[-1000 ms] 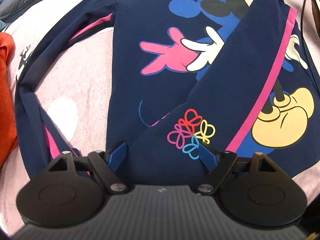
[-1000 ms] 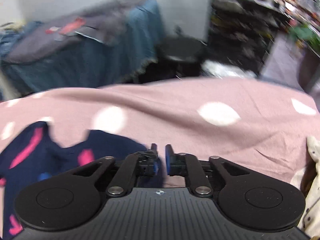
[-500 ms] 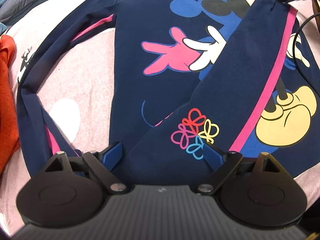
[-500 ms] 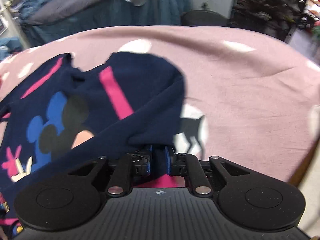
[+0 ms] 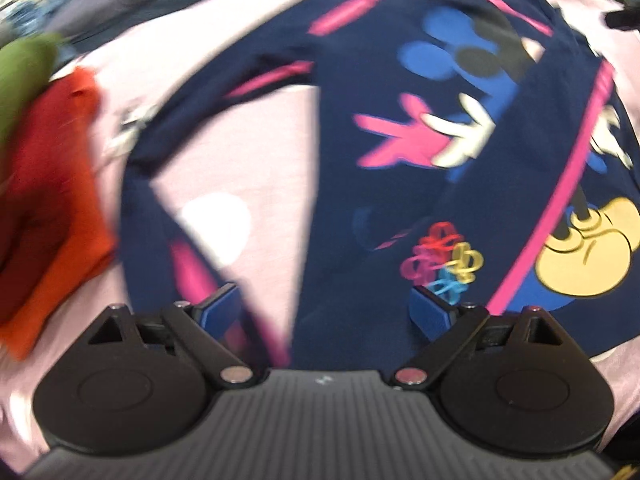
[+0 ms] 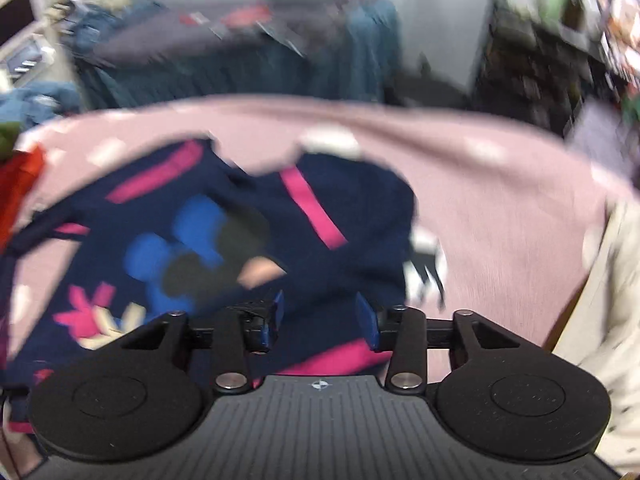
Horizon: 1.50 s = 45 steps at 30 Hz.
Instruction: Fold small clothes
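Note:
A navy child's top (image 5: 372, 184) with pink stripes and a cartoon mouse print lies flat on the pink spotted cloth (image 5: 248, 148). Its right sleeve is folded across the body; its left sleeve (image 5: 148, 176) bends out to the left. My left gripper (image 5: 326, 310) is open and empty above the top's lower hem. In the right wrist view the same top (image 6: 208, 232) lies below my right gripper (image 6: 318, 320), which is open over the folded sleeve and holds nothing. Both views are blurred by motion.
An orange-red garment (image 5: 44, 200) and a green one (image 5: 24, 72) lie at the left edge of the cloth. A cream garment (image 6: 608, 320) lies at the right. Blue and grey clothes (image 6: 240, 48) and dark shelves (image 6: 532, 60) stand beyond the table.
My right gripper has opened and let go of the folded right sleeve, then lifted back. My left gripper has pulled back and tilted up, staying open.

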### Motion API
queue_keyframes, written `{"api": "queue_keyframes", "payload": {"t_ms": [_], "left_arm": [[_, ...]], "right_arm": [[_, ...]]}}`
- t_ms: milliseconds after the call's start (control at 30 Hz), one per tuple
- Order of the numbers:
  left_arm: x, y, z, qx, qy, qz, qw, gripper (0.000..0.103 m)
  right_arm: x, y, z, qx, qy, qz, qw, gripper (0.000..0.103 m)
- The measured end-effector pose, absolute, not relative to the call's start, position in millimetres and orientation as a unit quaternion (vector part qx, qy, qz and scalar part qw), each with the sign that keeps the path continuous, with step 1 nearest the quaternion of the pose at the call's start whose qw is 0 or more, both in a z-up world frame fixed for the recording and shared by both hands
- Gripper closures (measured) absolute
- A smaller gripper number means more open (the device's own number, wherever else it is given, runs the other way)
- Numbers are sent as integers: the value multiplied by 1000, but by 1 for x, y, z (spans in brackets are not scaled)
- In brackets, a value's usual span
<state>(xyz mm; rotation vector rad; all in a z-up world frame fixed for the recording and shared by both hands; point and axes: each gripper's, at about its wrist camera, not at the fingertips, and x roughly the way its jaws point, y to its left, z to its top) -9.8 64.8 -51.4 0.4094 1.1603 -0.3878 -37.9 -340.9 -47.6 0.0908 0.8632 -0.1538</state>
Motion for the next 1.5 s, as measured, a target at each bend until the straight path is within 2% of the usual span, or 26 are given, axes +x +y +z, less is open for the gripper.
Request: {"api": "queue_keyframes", "payload": {"t_ms": [33,67,100,133,167,200,233,300,367,567,633,700,767,867,967,1100,1233,1367,1433,1467,1500], "left_arm": [[-11,79,-46,180,541,-166,804,11],[-12,94,-41,169,541,-148,811,11],[-14,110,-36,155,539,-130,818,11],[-16,126,-31,138,538,-114,824,12],[-17,141,-28,118,538,-102,829,18],[-18,158,-26,91,541,-92,831,32],[-18,174,-27,61,550,-84,829,39],[-11,199,-35,8,579,-66,813,60],[-7,209,-42,-17,589,-61,806,64],[4,189,-57,20,573,-98,813,62],[7,182,-65,19,574,-116,811,66],[12,174,-75,28,586,-127,800,95],[15,172,-74,10,584,-124,803,98],[19,174,-46,-13,550,-119,827,98],[28,170,6,-38,500,-141,853,98],[35,108,50,43,477,-257,840,98],[26,19,43,59,474,-368,798,98],[2,-71,9,91,484,-433,755,96],[-9,-100,-15,106,516,-447,723,83],[-14,-110,-25,124,530,-448,709,71],[-18,-117,-33,144,541,-443,701,53]], "right_arm": [[-41,-331,-33,36,403,-62,913,25],[-48,-323,-21,31,385,-46,921,18],[-51,-312,-10,25,367,-26,929,6],[-53,-302,-3,15,353,-6,935,1],[-55,-291,4,5,344,10,939,0],[-57,-281,9,-5,339,23,941,0],[-57,-271,11,-13,339,37,940,0],[-59,-256,11,-17,344,57,937,0],[-61,-239,9,-19,349,69,935,0],[-70,-206,-2,-32,382,105,918,1],[-74,-201,-2,-39,386,109,915,1],[-76,-199,-4,-39,390,106,914,1],[-76,-203,-5,-32,394,98,913,1],[-79,-209,-6,-20,394,81,915,1],[-83,-220,-6,0,392,64,918,1],[-86,-236,-11,45,402,46,913,3],[-88,-247,-16,79,409,31,909,6],[-97,-258,-15,85,410,6,908,7],[-104,-267,-15,91,412,-7,906,7],[-108,-271,-16,95,415,-13,905,7],[-111,-275,-17,98,419,-18,903,7]]}}
